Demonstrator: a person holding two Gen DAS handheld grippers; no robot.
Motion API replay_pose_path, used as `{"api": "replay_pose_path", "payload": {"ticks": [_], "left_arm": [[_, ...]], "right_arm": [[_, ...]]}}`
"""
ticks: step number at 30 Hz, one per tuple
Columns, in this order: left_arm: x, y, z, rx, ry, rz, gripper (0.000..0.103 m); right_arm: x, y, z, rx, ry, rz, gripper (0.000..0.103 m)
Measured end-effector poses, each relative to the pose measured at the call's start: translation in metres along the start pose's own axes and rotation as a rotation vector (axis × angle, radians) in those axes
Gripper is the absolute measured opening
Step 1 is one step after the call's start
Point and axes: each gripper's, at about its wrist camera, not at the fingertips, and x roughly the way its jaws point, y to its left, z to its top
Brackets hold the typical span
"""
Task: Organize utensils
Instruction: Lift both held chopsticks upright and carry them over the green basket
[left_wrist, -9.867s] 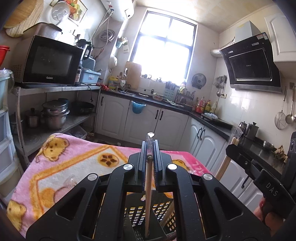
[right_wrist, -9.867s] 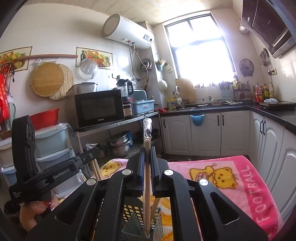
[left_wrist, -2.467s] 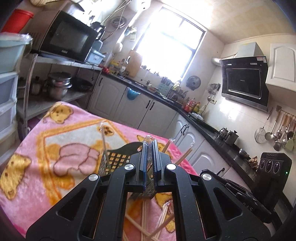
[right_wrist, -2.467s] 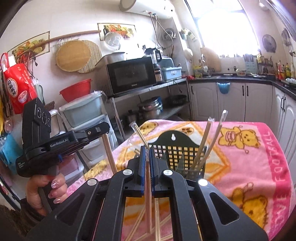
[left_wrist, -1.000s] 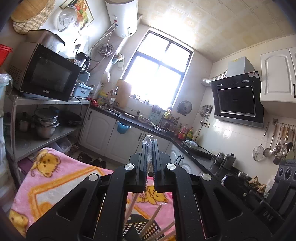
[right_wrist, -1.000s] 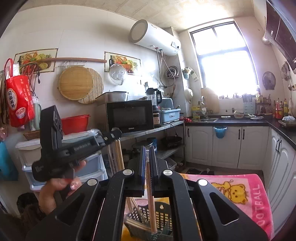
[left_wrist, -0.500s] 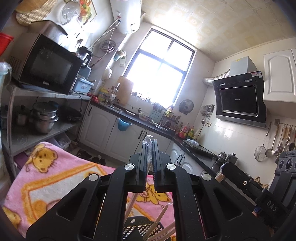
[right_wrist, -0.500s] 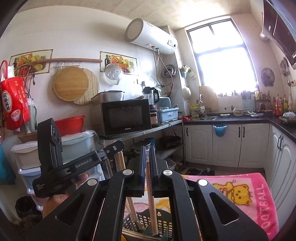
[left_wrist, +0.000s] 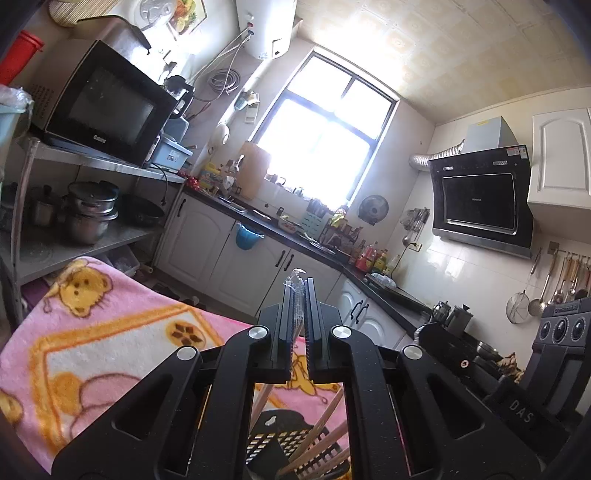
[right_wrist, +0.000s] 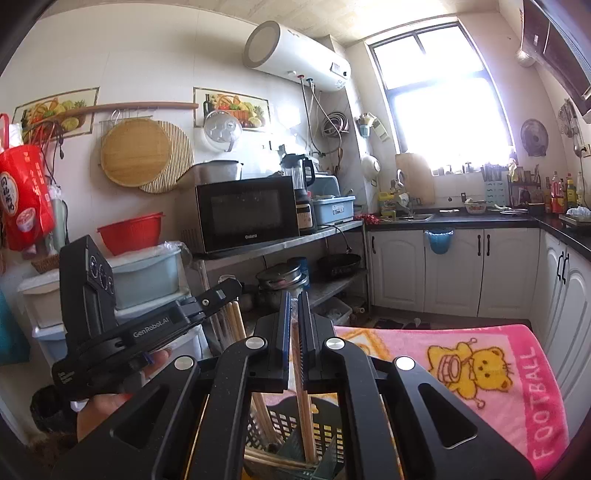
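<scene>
A pink bear-print blanket (left_wrist: 110, 332) covers the worktop and spreads out below and ahead of both pairs of fingers; in the right wrist view its far side reads "FOOTBALL". On it, directly beneath the fingers, stands a dark perforated utensil basket (right_wrist: 325, 439), also seen in the left wrist view (left_wrist: 284, 439), with several wooden chopsticks (left_wrist: 325, 417) leaning inside it.

The left gripper (left_wrist: 300, 299) has its fingers pressed nearly together, pinching a wrapped chopstick (left_wrist: 295, 306) whose clear wrapper pokes out past the fingertips; its wooden shaft runs down at a slant from the fingers into the basket. From the right wrist view that same gripper (right_wrist: 225, 291) sits to the left of the right fingers, held by a hand (right_wrist: 110, 395), with chopstick ends hanging below its tip.

The right gripper (right_wrist: 291, 306) likewise has its fingers closed on a single chopstick (right_wrist: 301, 387), which stands almost upright between them, its lower end reaching down into the basket.
</scene>
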Motion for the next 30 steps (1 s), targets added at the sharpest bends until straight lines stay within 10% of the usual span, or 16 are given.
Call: {"api": "replay_pose_path", "payload": {"ticks": [30], "left_arm": [[-0.012,0.011,-0.049,-0.001,0.048,0.044,0.003]], "right_arm": [[-0.008,-0.011,-0.055,0.057,0.057,-0.036,0.005]]}}
